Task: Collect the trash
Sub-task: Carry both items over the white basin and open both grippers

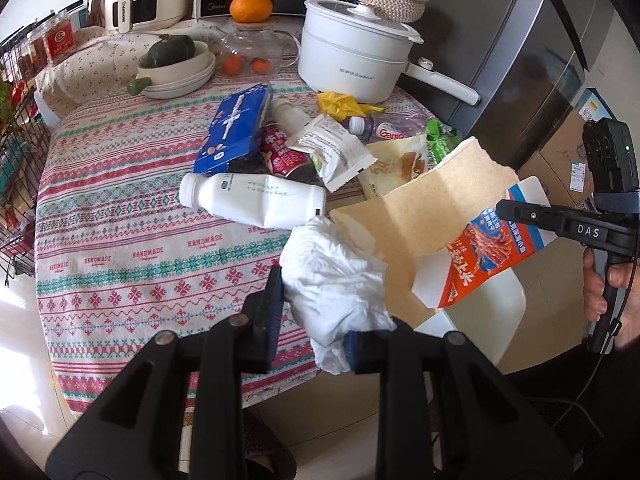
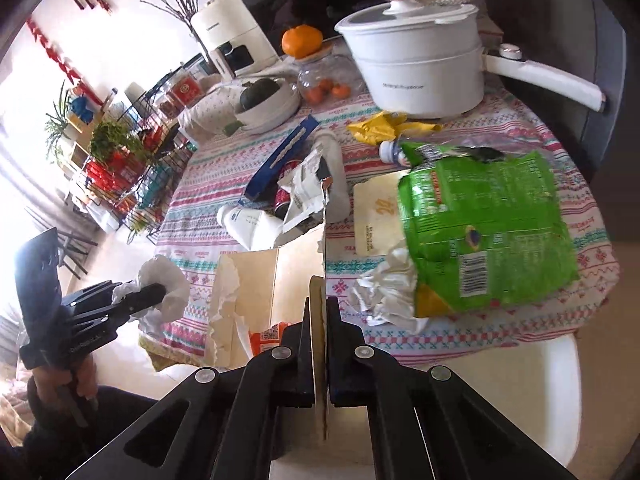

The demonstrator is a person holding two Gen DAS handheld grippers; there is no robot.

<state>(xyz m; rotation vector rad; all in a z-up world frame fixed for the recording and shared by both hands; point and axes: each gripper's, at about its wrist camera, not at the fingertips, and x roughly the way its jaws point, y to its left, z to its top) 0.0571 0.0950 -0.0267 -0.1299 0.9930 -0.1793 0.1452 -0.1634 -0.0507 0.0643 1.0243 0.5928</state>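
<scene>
Patterned cloth on the round table (image 1: 120,216) carries most of the litter: white bottle (image 1: 256,200), blue box (image 1: 236,128), green bag (image 2: 488,232). My left gripper (image 1: 312,316) is clamped on a crumpled tissue (image 1: 336,284), my right gripper (image 2: 319,332) pinched tight on a torn cardboard box (image 1: 432,216). I'd say collecting has barely begun.

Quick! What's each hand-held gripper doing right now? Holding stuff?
Left hand-held gripper: closed on the tissue.
Right hand-held gripper: closed on the torn box.
</scene>
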